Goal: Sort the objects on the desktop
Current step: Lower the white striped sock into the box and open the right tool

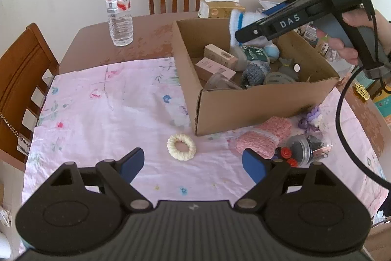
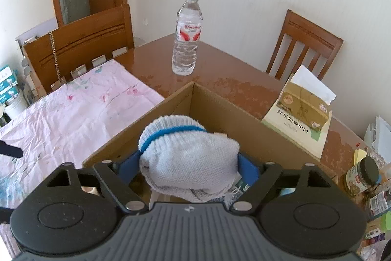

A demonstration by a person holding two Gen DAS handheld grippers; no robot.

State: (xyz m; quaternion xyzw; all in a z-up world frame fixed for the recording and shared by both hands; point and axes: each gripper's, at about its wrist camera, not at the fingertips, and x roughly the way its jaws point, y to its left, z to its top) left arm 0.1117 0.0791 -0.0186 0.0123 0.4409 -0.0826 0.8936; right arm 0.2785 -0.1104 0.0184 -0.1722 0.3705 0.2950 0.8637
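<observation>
A white knitted sock with a blue band [image 2: 188, 158] is carried above the open cardboard box [image 2: 220, 104], where boxes, jars and other socks are already gathered, presumably so it can be dropped among them. It sits between the spread jaws of the right gripper [image 2: 189, 168]; whether the pads press it cannot be told. Outside the box, a cream scrunchie [image 1: 181, 147] lies on the pink floral cloth [image 1: 97, 114], ahead of the left gripper [image 1: 193, 163], whose jaws stand apart and empty.
</observation>
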